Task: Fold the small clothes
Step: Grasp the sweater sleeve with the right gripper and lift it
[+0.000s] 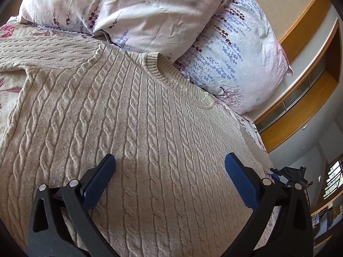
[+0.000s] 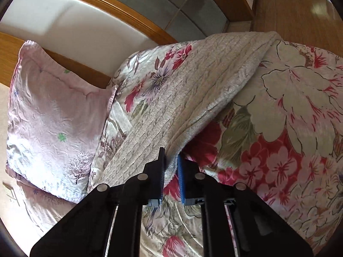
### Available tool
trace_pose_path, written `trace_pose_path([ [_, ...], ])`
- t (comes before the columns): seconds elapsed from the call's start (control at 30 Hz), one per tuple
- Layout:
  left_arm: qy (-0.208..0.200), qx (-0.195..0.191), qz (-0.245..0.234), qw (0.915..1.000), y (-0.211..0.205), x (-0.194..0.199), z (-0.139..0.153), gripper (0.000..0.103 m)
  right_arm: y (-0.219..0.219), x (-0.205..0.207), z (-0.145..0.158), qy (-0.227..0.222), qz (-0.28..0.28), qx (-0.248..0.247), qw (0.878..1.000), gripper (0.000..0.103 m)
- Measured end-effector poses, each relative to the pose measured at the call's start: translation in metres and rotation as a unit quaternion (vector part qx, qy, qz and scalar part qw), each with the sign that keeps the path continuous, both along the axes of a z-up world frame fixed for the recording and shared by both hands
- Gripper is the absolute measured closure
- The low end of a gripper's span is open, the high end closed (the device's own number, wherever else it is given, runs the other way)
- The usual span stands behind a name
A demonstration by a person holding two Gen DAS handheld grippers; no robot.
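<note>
A beige cable-knit sweater (image 1: 133,115) lies spread flat on the bed, its ribbed collar (image 1: 163,68) toward the pillows. My left gripper (image 1: 169,160) is open, hovering just above the sweater's body with blue pads (image 1: 100,177) wide apart and nothing between them. In the right wrist view my right gripper (image 2: 171,160) is shut on the sweater's edge (image 2: 171,162), pinching a fold of the sweater (image 2: 188,98) that stretches away across the bed. The right gripper also shows in the left wrist view (image 1: 289,175) past the sweater's right edge.
Two floral pillows (image 1: 133,10) (image 1: 233,51) lie past the collar, one also in the right wrist view (image 2: 53,115). A flowered bedspread (image 2: 289,128) covers the bed. A wooden headboard and shelves (image 1: 304,98) stand behind.
</note>
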State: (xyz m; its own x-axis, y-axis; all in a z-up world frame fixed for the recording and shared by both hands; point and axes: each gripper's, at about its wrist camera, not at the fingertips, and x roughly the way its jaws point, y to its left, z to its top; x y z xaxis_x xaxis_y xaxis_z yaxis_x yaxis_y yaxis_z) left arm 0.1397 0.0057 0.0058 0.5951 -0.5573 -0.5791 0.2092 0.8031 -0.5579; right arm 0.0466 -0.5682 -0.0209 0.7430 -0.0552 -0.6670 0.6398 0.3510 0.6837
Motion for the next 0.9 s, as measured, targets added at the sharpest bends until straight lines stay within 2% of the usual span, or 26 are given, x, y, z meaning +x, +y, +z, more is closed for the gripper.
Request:
trace_pose_path([
  [0.1,0.002,0.002,-0.002,1.0000,-0.001,0.001,0.000,0.002,0.015,0.007,0.024,-0.006,0.014,-0.069,0.998,0.093],
  [0.2,0.002,0.002,-0.003,1.0000,-0.001,0.002,-0.001,0.002,0.037,0.016,0.058,-0.049,0.046,-0.124,0.990,0.093],
  [0.3,0.002,0.001,-0.003,1.0000,-0.001,0.003,-0.001,0.002,0.071,0.034,0.088,-0.100,0.110,-0.152,0.977,0.093],
  [0.4,0.002,0.000,-0.003,1.0000,-0.001,0.003,-0.002,0.002,0.117,0.059,0.103,-0.126,0.185,-0.171,0.960,0.093],
  [0.5,0.002,-0.001,-0.003,1.0000,-0.001,0.003,-0.001,0.002,0.164,0.087,0.098,-0.134,0.263,-0.160,0.942,0.093],
  [0.63,0.002,-0.004,-0.003,1.0000,-0.001,0.003,-0.001,0.002,0.217,0.118,0.068,-0.102,0.341,-0.138,0.924,0.093],
  [0.77,0.002,-0.007,-0.002,1.0000,0.000,0.002,-0.001,0.002,0.255,0.125,0.039,-0.052,0.383,-0.125,0.914,0.093],
  [0.87,0.002,-0.006,-0.002,1.0000,0.000,0.002,-0.001,0.002,0.261,0.124,0.028,-0.020,0.395,-0.120,0.911,0.091],
  [0.9,0.002,-0.006,-0.002,1.0000,0.000,0.002,-0.001,0.002,0.260,0.122,0.028,-0.014,0.397,-0.113,0.911,0.087],
])
